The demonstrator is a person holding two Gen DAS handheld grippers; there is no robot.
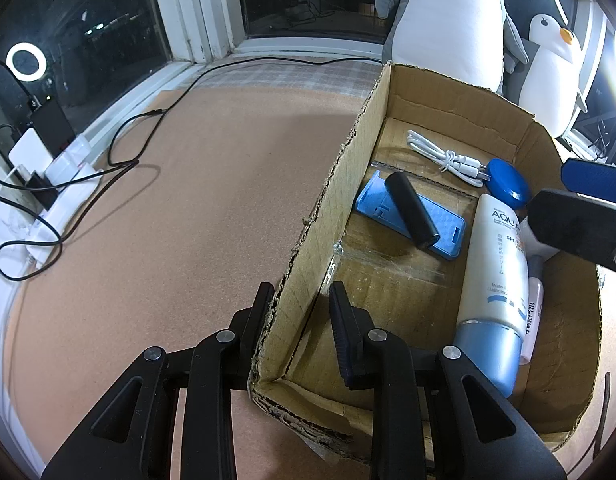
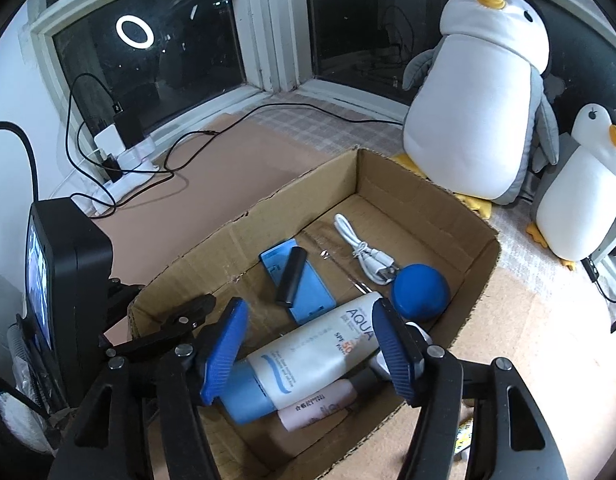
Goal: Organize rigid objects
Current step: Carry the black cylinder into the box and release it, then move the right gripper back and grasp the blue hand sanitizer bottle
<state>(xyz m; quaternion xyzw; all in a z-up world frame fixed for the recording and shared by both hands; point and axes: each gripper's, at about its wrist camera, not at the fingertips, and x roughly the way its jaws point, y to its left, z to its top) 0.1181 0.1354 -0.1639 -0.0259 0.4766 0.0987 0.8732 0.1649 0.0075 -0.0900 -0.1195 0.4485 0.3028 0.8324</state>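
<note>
L gripper (image 1: 298, 312) is clamped on the near-left wall of the cardboard box (image 1: 459, 104), steadying it. R gripper (image 2: 308, 344) hangs open over the sunscreen tube (image 2: 319, 356); pads stand clear of it, nothing held.

Tube lies flat in the box's near-right part, resting on a pink tube (image 2: 315, 410), just beside the blue round lid (image 2: 419, 292). Its long axis runs diagonal: blue cap toward the near-left corner, crimped end toward far right.

Risks, imo: tube sits on the pink one, so it could roll or slide off if nudged. If the R gripper dips, a pad may catch the tube. If L pulls, the torn wall could bend and tip the box.
</note>
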